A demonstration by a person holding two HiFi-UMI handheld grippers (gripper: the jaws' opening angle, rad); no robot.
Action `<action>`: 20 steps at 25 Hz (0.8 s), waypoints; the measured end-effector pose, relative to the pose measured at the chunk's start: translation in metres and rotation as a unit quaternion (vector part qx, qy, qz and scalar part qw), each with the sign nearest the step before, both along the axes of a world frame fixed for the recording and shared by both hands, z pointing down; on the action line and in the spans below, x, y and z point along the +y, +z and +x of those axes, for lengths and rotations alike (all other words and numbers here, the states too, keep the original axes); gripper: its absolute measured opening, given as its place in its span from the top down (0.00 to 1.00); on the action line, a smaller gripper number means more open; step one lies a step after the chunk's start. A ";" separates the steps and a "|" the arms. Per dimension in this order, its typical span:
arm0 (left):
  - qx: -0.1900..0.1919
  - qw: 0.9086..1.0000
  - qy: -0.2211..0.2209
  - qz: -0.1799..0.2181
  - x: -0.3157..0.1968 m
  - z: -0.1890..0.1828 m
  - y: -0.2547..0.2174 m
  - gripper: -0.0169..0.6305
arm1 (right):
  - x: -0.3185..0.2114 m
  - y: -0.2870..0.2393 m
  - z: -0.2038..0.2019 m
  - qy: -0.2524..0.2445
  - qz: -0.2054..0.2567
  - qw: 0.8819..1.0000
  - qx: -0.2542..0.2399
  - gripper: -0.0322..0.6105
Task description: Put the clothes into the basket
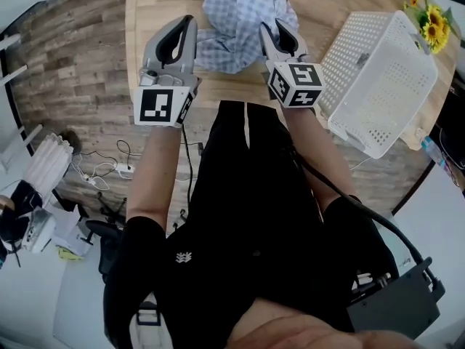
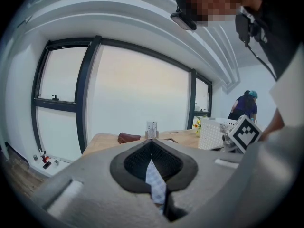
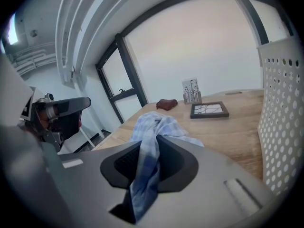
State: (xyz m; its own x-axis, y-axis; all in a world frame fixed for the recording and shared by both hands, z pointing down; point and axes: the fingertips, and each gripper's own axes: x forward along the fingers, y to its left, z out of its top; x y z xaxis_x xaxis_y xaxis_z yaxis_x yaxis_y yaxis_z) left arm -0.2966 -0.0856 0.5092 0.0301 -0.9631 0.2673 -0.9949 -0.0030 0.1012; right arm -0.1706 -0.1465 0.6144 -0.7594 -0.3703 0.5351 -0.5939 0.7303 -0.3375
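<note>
Left gripper (image 1: pixel 189 24) and right gripper (image 1: pixel 270 29) both clench the checked shirt (image 1: pixel 240 17) — likely to lift it bunched; basket (image 1: pixel 378 71) waits at the table's (image 1: pixel 156 6) right edge.

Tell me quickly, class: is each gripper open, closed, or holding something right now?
Left gripper: closed, holding the checked cloth.
Right gripper: closed, holding the same checked cloth.

The cloth (image 1: pixel 240 27) runs off the top edge (head view); the card (image 3: pixel 191 90) bears print too small to read.
</note>
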 end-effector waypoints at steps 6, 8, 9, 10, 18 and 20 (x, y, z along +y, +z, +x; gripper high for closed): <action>-0.013 1.000 -0.001 0.017 0.003 0.004 -0.033 0.98 | 0.000 -0.038 -0.001 -0.010 0.020 1.000 -0.018 0.84; -0.015 1.000 0.001 0.020 0.004 0.007 -0.040 0.98 | 0.000 -0.048 0.000 -0.012 0.027 0.999 -0.021 0.84; -0.015 1.000 0.004 0.020 0.004 0.008 -0.043 0.98 | 0.000 -0.054 0.000 -0.014 0.030 0.999 -0.023 0.84; -0.016 1.000 0.007 0.020 0.005 0.010 -0.045 0.97 | 0.001 -0.059 0.000 -0.016 0.033 0.999 -0.024 0.84; -0.020 0.999 0.014 0.032 0.016 0.017 -0.068 0.98 | 0.004 -0.104 0.001 -0.018 0.054 0.998 -0.038 0.85; -0.025 0.999 0.019 0.037 0.017 0.020 -0.076 0.98 | 0.005 -0.119 0.001 -0.018 0.063 0.997 -0.042 0.85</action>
